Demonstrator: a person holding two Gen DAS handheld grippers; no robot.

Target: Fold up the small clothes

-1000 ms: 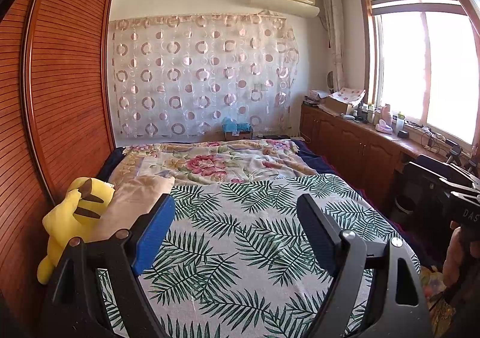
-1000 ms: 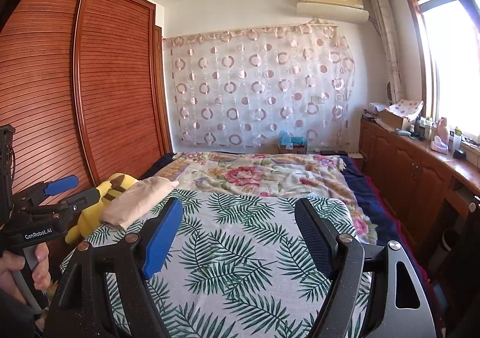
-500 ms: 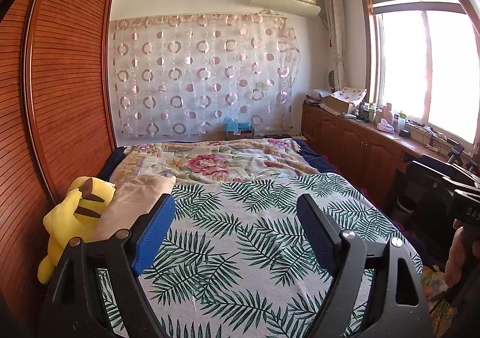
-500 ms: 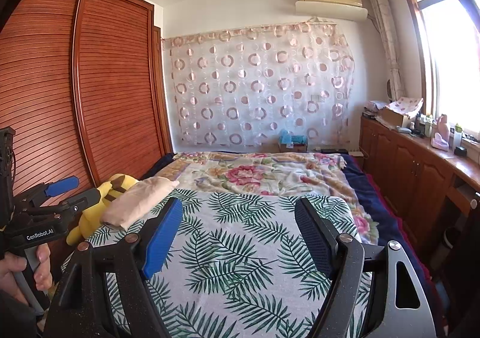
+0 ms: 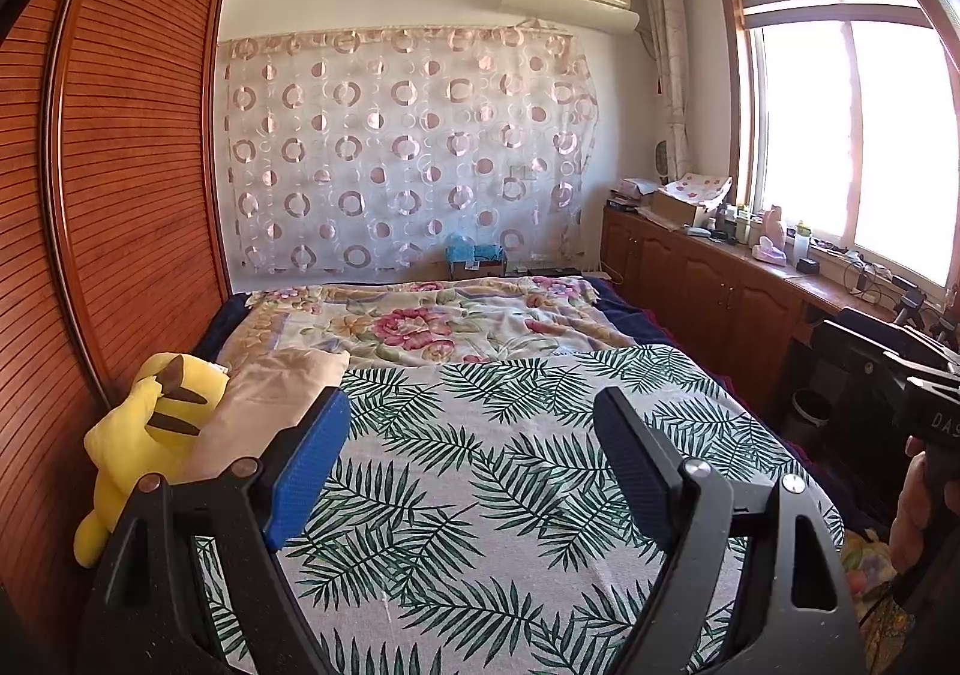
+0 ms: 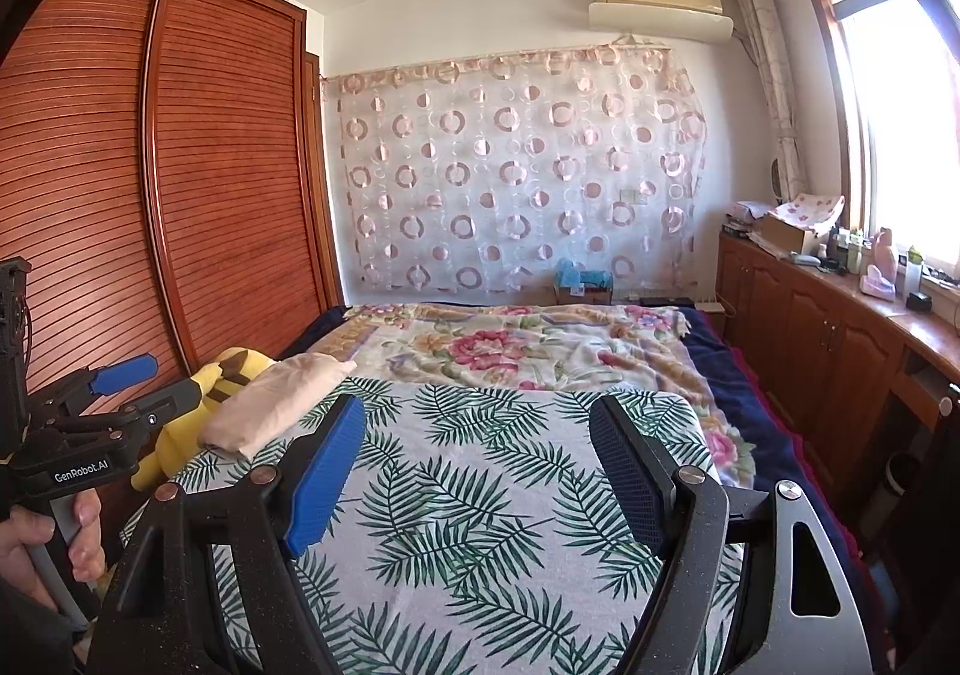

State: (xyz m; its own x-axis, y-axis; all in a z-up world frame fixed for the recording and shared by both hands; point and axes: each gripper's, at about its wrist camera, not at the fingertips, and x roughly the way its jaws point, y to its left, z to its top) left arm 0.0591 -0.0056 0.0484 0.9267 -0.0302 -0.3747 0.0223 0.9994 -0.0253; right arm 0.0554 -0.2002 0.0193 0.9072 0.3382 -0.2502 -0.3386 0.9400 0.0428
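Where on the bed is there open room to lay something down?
The palm-leaf sheet lies bare between the beige pillow and its right edge, up to the floral blanket. The left edge is crowded: the pillow and yellow plush toy.

A bed [image 5: 480,495] spread with a palm-leaf sheet fills the room. At its left edge lies a yellow plush toy [image 5: 144,435] touching a beige pillow [image 5: 264,405]. Beyond the sheet lies a floral blanket [image 5: 432,324]. Left of the bed stands a slatted wardrobe [image 6: 228,165]; behind it hangs a circle-patterned curtain [image 5: 408,147].
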